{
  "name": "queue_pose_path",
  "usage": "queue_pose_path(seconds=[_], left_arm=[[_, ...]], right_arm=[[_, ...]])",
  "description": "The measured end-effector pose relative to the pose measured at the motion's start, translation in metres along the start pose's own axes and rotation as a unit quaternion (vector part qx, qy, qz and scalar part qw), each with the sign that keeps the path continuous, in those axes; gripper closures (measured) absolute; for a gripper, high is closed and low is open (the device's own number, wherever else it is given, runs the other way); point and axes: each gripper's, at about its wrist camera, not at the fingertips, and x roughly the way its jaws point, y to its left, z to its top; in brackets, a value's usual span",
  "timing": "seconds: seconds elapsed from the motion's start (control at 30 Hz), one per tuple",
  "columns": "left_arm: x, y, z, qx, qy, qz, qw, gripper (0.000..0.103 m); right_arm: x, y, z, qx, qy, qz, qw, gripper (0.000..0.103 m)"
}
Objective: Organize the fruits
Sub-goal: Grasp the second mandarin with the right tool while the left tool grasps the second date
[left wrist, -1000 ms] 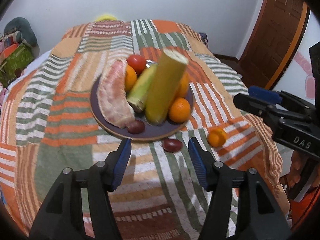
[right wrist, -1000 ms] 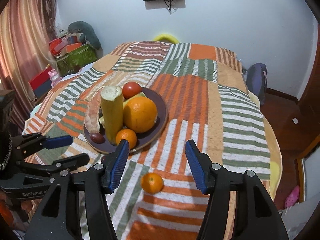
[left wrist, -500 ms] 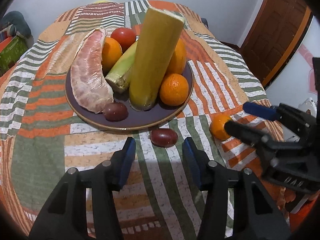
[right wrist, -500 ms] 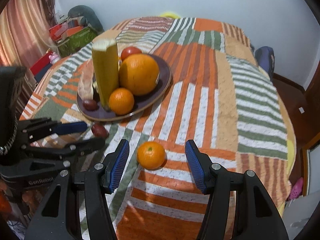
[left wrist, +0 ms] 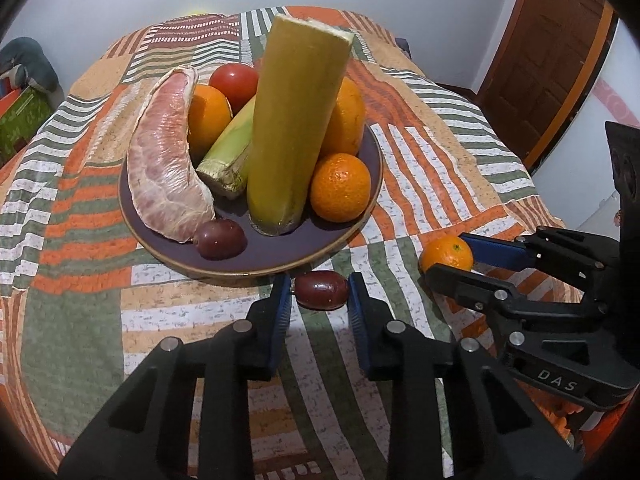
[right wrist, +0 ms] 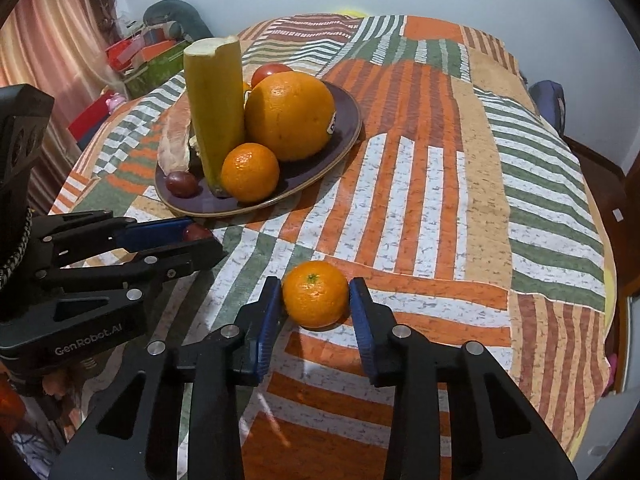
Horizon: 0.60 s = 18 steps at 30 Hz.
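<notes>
A dark purple plate (left wrist: 280, 256) (right wrist: 344, 136) holds a pomelo segment (left wrist: 168, 164), oranges, a tomato, a small dark red fruit, green corn and an upright yellow stalk (left wrist: 296, 120). A loose dark red fruit (left wrist: 322, 289) lies on the cloth just before the plate, between the fingers of my left gripper (left wrist: 320, 292), whose pads sit at its sides. A loose mandarin (right wrist: 316, 299) (left wrist: 446, 254) lies on the cloth between the fingers of my right gripper (right wrist: 316, 304). Both sets of jaws are narrowed around the fruit; contact is unclear.
The table is covered by a striped patchwork cloth (right wrist: 440, 160). Bags and boxes (right wrist: 152, 56) stand by the curtain at the left. A wooden door (left wrist: 552, 48) is at the right. The two grippers are close together, side by side.
Both grippers moved forward and down. The dark red fruit now lies between the left fingers and the mandarin between the right fingers. Both jaws have narrowed.
</notes>
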Motion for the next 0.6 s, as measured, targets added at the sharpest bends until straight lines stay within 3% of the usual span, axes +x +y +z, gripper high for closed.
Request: queue_pose_path(seconds=[0.23,0.6], left_arm=[[-0.008,0.000,-0.002,0.001,-0.001,-0.001,1.0000,0.075],[-0.052,0.016,0.008,-0.008,-0.053,0.007,0.9986,0.075]], right_arm=[[-0.004,-0.003,0.002,0.009,-0.006,-0.004,1.000,0.071],[-0.026,-0.001,0.021,0.001,-0.039,-0.016,0.999,0.071]])
